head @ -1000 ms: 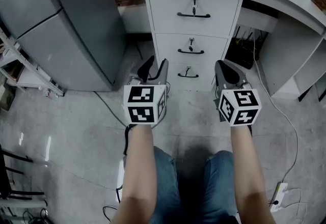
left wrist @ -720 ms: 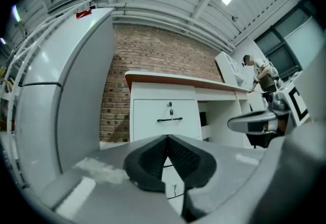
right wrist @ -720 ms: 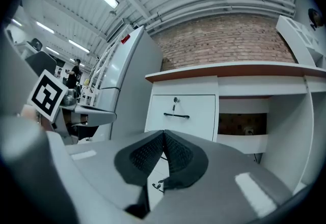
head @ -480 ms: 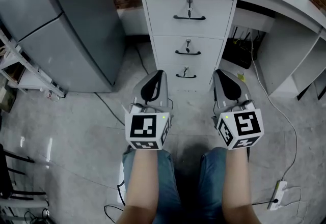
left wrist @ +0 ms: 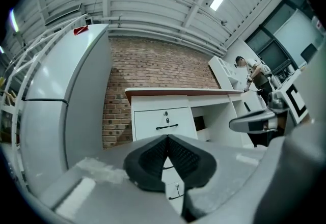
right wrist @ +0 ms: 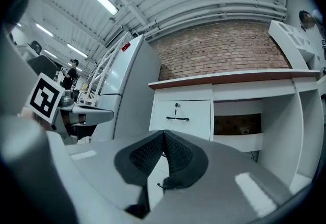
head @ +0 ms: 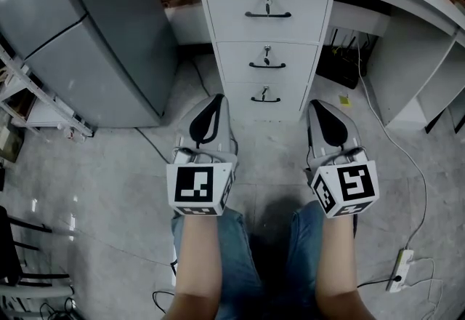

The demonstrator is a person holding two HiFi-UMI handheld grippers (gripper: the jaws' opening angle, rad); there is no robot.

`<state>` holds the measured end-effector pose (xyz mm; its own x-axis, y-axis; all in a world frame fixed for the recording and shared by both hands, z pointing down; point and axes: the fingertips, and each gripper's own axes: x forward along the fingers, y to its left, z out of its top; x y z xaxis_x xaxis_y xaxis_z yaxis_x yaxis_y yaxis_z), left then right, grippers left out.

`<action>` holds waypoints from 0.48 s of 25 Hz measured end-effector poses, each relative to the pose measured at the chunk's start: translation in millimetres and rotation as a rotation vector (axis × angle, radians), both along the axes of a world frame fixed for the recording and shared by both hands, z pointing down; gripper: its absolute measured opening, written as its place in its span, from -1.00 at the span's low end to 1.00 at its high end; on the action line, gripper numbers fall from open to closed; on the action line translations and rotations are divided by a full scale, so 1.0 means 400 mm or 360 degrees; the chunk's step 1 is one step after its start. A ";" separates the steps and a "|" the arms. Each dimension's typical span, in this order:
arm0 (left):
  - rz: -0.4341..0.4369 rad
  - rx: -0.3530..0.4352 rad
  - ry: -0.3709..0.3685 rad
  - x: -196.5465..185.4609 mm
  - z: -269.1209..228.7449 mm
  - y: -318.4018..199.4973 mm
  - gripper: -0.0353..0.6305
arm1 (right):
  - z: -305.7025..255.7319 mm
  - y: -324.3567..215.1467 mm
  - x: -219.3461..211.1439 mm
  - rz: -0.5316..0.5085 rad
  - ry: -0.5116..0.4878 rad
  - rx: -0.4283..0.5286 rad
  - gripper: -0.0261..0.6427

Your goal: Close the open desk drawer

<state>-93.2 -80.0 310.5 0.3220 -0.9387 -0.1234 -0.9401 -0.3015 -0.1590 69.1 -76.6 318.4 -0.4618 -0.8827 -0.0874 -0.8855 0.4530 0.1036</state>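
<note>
The white drawer unit under the desk has three drawers with black handles: top [head: 267, 13], middle [head: 266, 62] and bottom [head: 265, 97]. All three fronts look flush. My left gripper [head: 215, 102] hangs in front of the unit's lower left, apart from it, jaws shut with nothing between them. My right gripper [head: 320, 105] is level with it at the unit's lower right, also shut and empty. In the left gripper view the shut left gripper [left wrist: 167, 137] points at the top drawer [left wrist: 163, 123]. The right gripper view shows the shut right gripper [right wrist: 164, 132] below the top drawer [right wrist: 181, 116].
A tall grey refrigerator [head: 94, 35] stands left of the drawers before a brick wall. A metal rack [head: 29, 100] is at the far left. Right of the unit is the desk's open leg space [head: 421, 71] with cables, and a power strip [head: 398, 278] lies on the floor.
Both grippers have drawn back from the drawer unit toward the person. The left gripper's jaws, open a second ago, have closed on nothing. The right stayed shut.
</note>
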 end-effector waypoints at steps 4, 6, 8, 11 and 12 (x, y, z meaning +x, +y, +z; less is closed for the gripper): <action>-0.0001 0.0027 0.0015 -0.013 -0.009 0.012 -0.89 | -0.003 0.010 0.007 0.0025 0.0009 0.0023 -0.93; -0.0011 0.0021 0.0035 -0.021 -0.008 0.013 -0.89 | -0.007 0.017 0.013 0.0041 -0.0009 0.0027 -0.93; -0.0014 0.0020 0.0067 -0.027 -0.010 0.012 -0.89 | -0.013 0.022 0.011 0.0044 -0.0019 0.0036 -0.93; 0.0001 0.0013 0.0096 -0.020 -0.004 0.008 -0.89 | -0.018 0.031 0.010 0.0060 -0.0002 0.0060 -0.93; 0.0005 0.0009 0.0100 -0.014 -0.001 0.006 -0.89 | -0.018 0.032 0.013 0.0068 0.0002 0.0063 -0.93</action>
<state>-98.9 -77.5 310.0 0.3163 -0.9369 -0.1488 -0.9473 -0.3037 -0.1017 74.1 -63.6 311.2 -0.4236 -0.8975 -0.1223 -0.9039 0.4101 0.1217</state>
